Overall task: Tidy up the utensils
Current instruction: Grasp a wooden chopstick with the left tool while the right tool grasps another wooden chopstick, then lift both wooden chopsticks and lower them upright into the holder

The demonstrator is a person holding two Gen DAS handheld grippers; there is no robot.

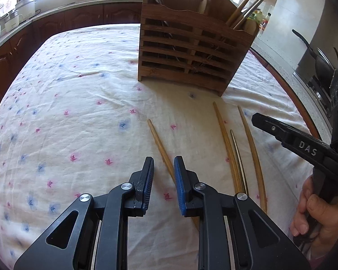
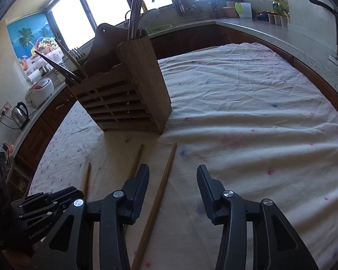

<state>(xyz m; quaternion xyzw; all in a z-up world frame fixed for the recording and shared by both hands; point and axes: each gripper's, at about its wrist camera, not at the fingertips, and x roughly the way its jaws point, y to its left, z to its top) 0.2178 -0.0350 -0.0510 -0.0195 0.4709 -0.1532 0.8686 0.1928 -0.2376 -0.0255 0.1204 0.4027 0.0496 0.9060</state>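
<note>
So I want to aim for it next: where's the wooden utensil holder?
The wooden utensil holder stands upright on the floral tablecloth, top centre in the left wrist view, just beyond the loose chopsticks.

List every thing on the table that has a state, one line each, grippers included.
Left gripper: open, a chopstick between its pads, not pressed.
Right gripper: open, above a chopstick, not gripping.
Caddy: upright, holding chopsticks and cutlery.
Loose chopsticks: four, lying flat on the cloth.
Tablecloth: spread, wrinkled.
</note>
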